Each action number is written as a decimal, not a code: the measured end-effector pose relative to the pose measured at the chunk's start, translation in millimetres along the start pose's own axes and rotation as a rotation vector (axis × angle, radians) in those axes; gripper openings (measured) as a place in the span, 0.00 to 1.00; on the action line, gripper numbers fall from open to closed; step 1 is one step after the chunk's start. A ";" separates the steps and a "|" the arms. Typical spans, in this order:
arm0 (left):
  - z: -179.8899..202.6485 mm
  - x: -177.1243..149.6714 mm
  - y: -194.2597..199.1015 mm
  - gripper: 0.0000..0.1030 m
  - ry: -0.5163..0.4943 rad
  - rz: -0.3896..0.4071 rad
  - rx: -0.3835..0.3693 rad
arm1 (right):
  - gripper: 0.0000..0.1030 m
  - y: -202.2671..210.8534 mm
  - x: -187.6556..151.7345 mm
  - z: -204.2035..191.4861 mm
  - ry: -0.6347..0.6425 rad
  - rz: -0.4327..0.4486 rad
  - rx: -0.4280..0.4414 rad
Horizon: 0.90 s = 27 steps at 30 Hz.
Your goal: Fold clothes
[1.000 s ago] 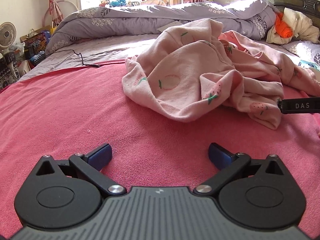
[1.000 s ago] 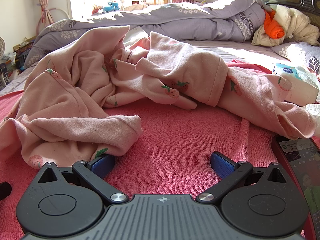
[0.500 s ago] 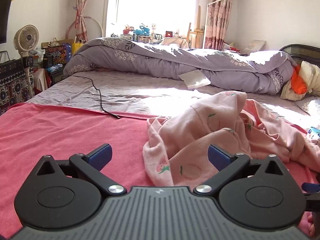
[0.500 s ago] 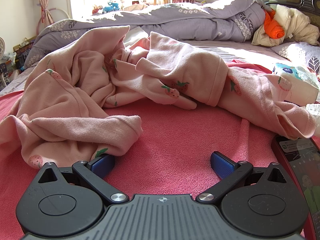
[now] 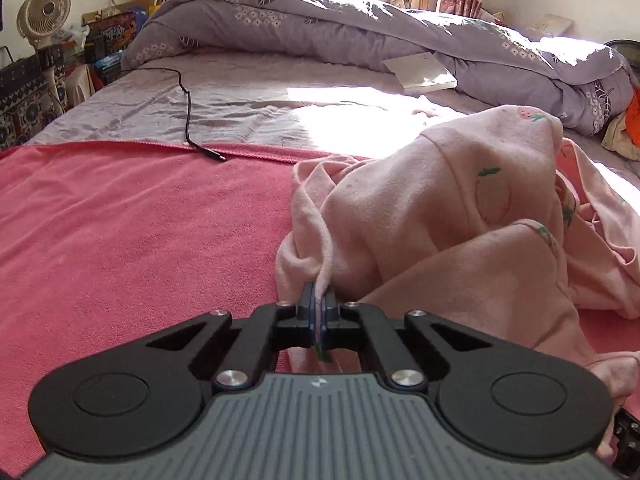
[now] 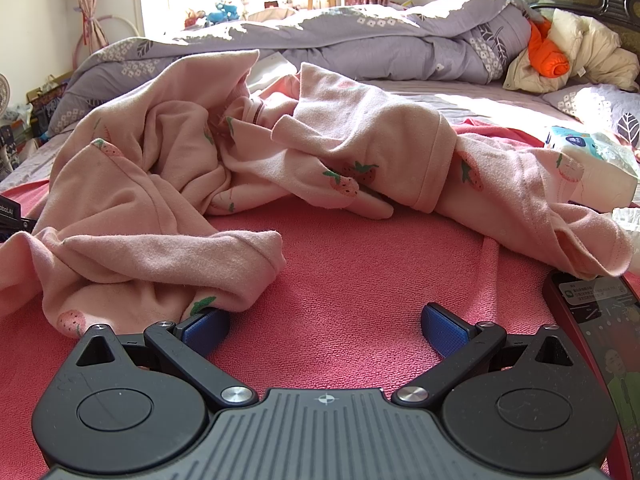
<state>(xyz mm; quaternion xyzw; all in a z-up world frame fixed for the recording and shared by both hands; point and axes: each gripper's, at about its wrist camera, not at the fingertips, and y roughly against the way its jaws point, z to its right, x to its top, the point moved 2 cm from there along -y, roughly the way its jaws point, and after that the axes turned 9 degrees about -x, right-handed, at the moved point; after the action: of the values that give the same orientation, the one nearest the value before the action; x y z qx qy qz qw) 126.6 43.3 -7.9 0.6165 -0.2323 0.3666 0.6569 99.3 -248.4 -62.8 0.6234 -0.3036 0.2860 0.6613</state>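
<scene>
Soft matt pink strawberry-print garment [image 6: 168, 184] lies on a rough red terry towel [image 5: 132, 232], beside a glossy-screened phone [image 6: 604, 344].

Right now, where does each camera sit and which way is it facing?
Left wrist: sits behind the left claw, tilted down across the red towel toward the window; its claw is shut on an edge of the pink strawberry garment.
Right wrist: sits behind the right claw, open, facing the garment and headboard; phone at right.
Shared: the garment, towel and purple duvet.
</scene>
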 end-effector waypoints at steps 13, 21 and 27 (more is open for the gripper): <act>-98.6 33.4 141.2 0.00 0.015 0.255 0.194 | 0.95 27.4 -1.6 12.7 -0.064 0.166 0.187; -197.9 -17.8 256.3 0.00 0.094 0.325 0.314 | 1.00 117.9 -39.2 -58.0 0.310 0.421 0.553; -253.5 -76.9 304.7 0.07 0.139 0.281 0.381 | 1.00 140.6 -60.2 -131.8 0.541 0.383 0.482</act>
<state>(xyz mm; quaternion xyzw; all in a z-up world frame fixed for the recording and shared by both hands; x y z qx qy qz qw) -192.6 268.0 95.3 0.6643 -0.1967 0.5330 0.4858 -40.4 -108.5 -21.9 0.5950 -0.1536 0.6205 0.4872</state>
